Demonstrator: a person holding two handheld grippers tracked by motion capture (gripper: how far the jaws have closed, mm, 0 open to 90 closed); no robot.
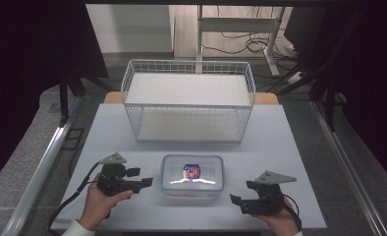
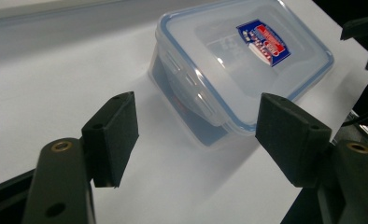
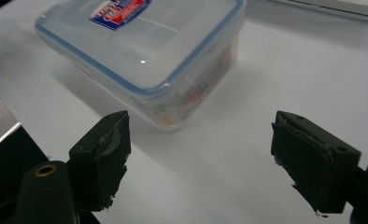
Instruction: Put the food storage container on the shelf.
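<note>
Left gripper (image 1: 141,184): held low in the person's left hand (image 1: 99,204) at the near edge of the bench (image 1: 280,147); points inward at the box. Fingers (image 2: 111,135) spread wide, nothing between them.
Right gripper (image 1: 236,201): held in the right hand (image 1: 280,222), near bench edge, angled inward toward the box. Fingers (image 3: 100,156) spread wide, empty.
Box (image 1: 193,177): clear lidded food box with blue seal and a red-blue sticker, flat on the bench between the two grippers, near the front. Lid on, side clips look closed. Contents not clear; something coloured shows through the wall in the right gripper view.
Gap: both grippers near the box, neither touching.
Basket (image 1: 188,101): white wire basket, well beyond the box, toward the bench's far side; it looks empty.
Step (judgement): approach, pre-grasp. Box flanked on both sides, not yet gripped.
Next move (judgement): bring both grippers in level, one to each side wall or clip, and close evenly; an uneven push would slide the box on the smooth bench.
</note>
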